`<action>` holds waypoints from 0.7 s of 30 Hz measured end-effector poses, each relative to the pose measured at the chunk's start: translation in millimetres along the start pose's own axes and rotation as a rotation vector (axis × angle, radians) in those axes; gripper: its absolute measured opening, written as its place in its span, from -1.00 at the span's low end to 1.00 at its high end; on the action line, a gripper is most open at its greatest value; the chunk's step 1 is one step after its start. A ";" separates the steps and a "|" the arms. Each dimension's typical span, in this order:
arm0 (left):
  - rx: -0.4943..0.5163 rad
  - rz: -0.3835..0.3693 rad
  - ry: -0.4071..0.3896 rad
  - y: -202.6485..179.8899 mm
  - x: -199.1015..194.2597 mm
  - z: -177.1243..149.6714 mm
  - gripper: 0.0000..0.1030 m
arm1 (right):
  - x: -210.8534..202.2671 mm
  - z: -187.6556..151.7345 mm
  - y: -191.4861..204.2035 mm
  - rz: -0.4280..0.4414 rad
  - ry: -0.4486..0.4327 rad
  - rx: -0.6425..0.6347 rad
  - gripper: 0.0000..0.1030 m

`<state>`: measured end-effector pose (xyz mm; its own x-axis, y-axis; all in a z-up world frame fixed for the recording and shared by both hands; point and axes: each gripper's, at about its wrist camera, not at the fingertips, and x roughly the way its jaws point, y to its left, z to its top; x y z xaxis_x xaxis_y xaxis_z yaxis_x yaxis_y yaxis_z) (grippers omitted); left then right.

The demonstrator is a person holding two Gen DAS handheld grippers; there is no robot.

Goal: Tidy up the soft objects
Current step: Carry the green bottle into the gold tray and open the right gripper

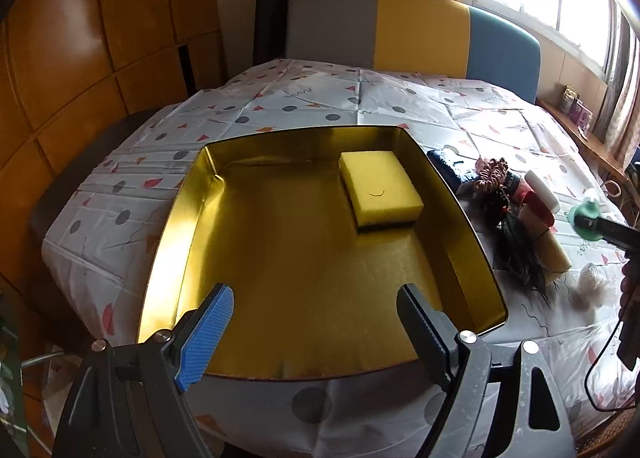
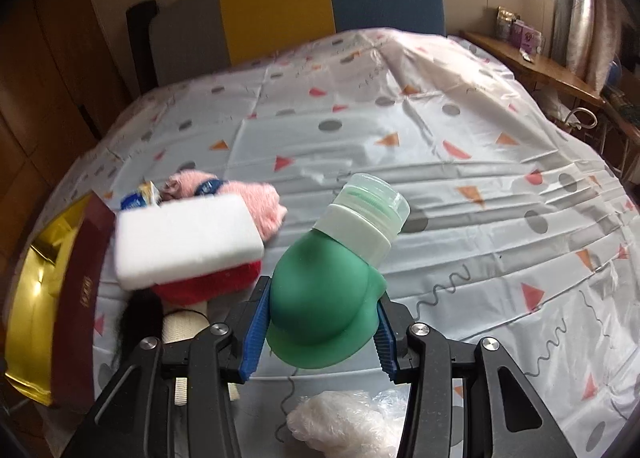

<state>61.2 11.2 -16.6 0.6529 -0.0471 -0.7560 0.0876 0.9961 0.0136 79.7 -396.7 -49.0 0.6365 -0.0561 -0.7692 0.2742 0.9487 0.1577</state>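
A gold tin tray (image 1: 452,218) lies on the patterned tablecloth, with a yellow sponge (image 1: 380,186) in its far right corner. My left gripper (image 1: 316,334) is open and empty over the tray's near edge. My right gripper (image 2: 320,332) is shut on a green soft bottle (image 2: 320,298) with a white cap, held above the cloth; it also shows in the left wrist view (image 1: 584,216). A white sponge (image 2: 188,242), red and pink knit items (image 2: 260,206) and black hair (image 2: 136,322) lie in a pile to the tray's right.
A white fluffy bundle in plastic (image 2: 344,426) lies near my right gripper. A dark red tin lid (image 2: 80,298) leans by the tray (image 2: 36,278). A grey, yellow and blue headboard (image 1: 400,30) stands behind the table. A wooden shelf (image 2: 532,62) runs under the window.
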 end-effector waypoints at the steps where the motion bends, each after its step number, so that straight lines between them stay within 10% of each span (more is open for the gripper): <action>1: -0.005 0.000 -0.001 1.8 -1.0 -0.3 0.65 | -4.5 0.8 1.9 0.012 -0.014 -0.003 -0.09; 21: -0.077 -0.012 -0.002 28.1 -3.9 -8.9 0.65 | -52.0 -41.2 213.1 0.353 -0.008 -0.461 -0.09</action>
<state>54.5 40.0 -19.1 0.6535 -0.0592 -0.7546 0.0375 0.9982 -0.0459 75.3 -178.8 -0.9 0.6383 0.2879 -0.7140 -0.2971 0.9477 0.1166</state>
